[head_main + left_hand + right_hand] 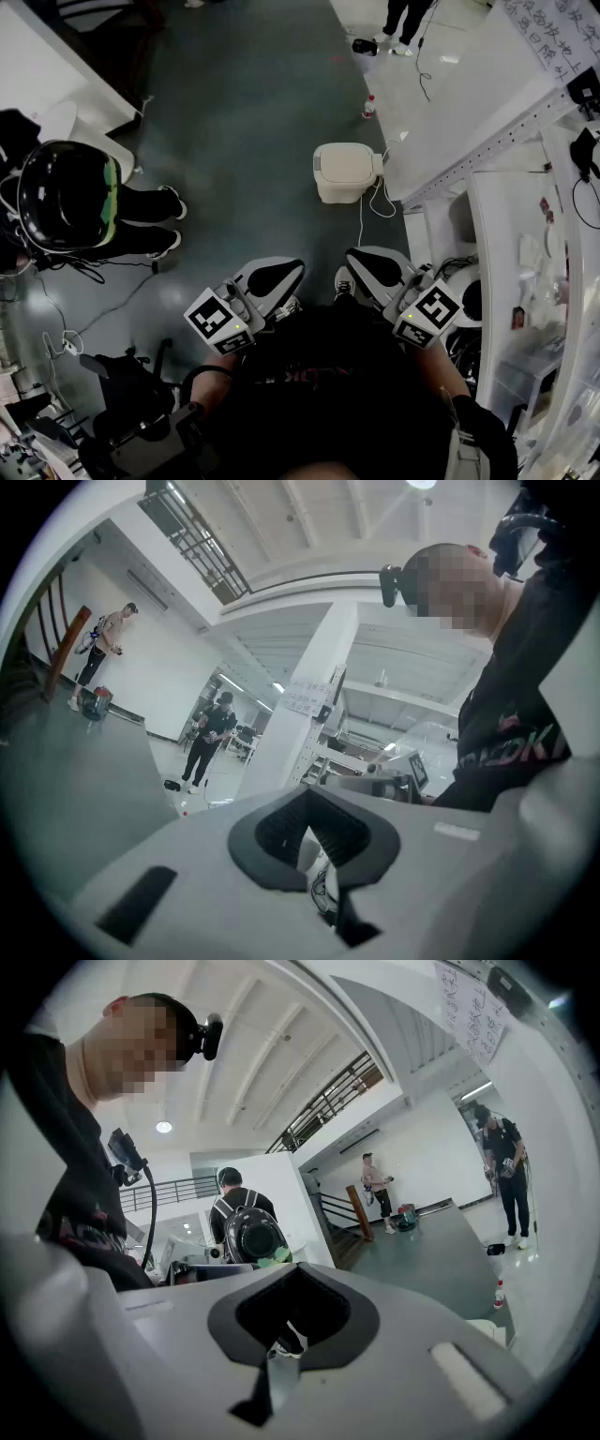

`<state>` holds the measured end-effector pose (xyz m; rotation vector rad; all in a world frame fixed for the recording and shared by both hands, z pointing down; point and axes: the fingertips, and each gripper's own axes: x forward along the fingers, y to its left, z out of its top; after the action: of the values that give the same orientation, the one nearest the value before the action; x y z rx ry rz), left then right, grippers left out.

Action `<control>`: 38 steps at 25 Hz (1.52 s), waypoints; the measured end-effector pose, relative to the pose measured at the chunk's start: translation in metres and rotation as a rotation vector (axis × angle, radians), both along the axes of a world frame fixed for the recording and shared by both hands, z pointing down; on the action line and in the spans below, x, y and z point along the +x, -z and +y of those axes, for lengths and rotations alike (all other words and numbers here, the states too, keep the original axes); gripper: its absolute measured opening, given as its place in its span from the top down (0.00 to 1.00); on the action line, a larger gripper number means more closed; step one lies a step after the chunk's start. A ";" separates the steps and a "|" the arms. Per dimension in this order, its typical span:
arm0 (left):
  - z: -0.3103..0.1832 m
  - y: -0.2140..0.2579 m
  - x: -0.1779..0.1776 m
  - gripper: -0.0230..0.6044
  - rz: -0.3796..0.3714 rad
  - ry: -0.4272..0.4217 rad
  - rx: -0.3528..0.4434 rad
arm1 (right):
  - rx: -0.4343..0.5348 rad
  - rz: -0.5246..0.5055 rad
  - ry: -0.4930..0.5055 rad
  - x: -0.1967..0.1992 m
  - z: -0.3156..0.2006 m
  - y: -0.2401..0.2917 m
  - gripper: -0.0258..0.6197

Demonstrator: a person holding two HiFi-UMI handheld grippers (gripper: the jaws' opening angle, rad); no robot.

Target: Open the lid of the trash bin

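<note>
Cream bin: stands on the dark floor, ahead of both grippers and well apart from them, just beside the foot of a white frame.
Lid: down flat on the bin, closed; neither gripper touches it.
Cable: white, leaves the bin's right side and runs across the floor toward the wearer.
Left gripper: held low before the wearer's dark torso, pointing about level toward the bin. Its own view shows the jaws together, with nothing between them.
Right gripper: near the left one, aimed the same way and tipped slightly down. Its jaws are also together and empty.
Left cube: square markers, at the rear of the left gripper.
Right cube: the same, at the rear of the right gripper.
Floor: dark grey-green and smooth; it turns pale at the upper right.
Bottle: small, upright on the floor beyond the bin, apart from it.
Frame: white, slanting across the right of the head view, with a handwritten sheet at its top.
Helmet: black and round, on a bystander at the left edge.
Bystander: dark trousers, with legs stretched toward the middle of the floor.
Far person: stands at the top edge on the pale floor; only the legs are in view.
</note>
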<state>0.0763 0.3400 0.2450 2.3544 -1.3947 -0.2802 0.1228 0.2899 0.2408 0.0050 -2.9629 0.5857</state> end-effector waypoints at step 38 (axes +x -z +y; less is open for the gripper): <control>0.057 -0.010 -0.035 0.96 0.057 -0.067 0.000 | -0.017 -0.011 -0.021 -0.042 0.051 -0.001 0.95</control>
<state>0.0412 0.3967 0.2550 2.3691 -1.2871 -0.3258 0.0804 0.3405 0.2421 0.0322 -2.9717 0.6156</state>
